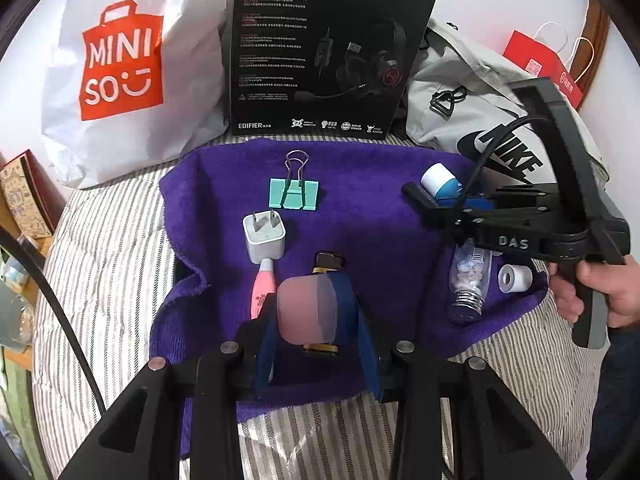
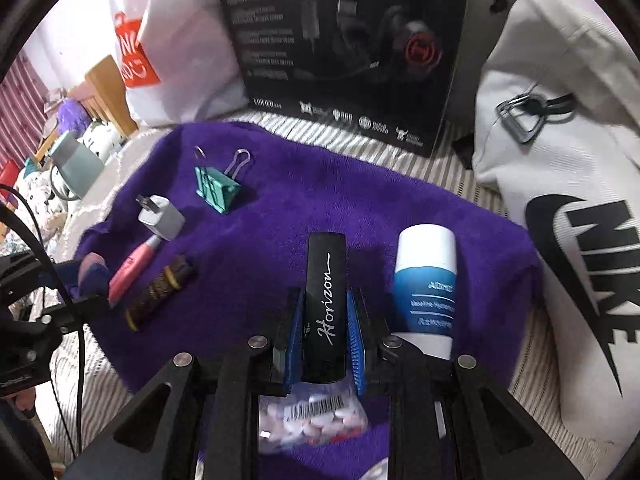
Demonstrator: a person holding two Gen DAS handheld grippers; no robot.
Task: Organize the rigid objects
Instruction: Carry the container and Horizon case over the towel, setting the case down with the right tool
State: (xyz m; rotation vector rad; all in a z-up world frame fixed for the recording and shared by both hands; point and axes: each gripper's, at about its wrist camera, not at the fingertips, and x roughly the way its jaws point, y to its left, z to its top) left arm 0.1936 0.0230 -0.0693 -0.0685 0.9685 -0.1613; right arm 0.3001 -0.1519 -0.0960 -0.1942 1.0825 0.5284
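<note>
Black Horizon case (image 2: 324,304) clamped between the right tool (image 2: 325,336) fingers.

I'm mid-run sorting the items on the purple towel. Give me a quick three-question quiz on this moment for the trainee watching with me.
1. True or false: the right gripper is shut on the black Horizon case.
2. Multiple choice: what touches the white charger plug on the purple towel? A) the teal binder clip B) the pink pen C) the pill bottle
3. Fill in: the left gripper holds a translucent ____ object between its blue pads.

Key
1. True: its pads press on both sides of the case.
2. B: the pen's tip meets the plug; the clip lies apart, farther back.
3. Pink.
</note>
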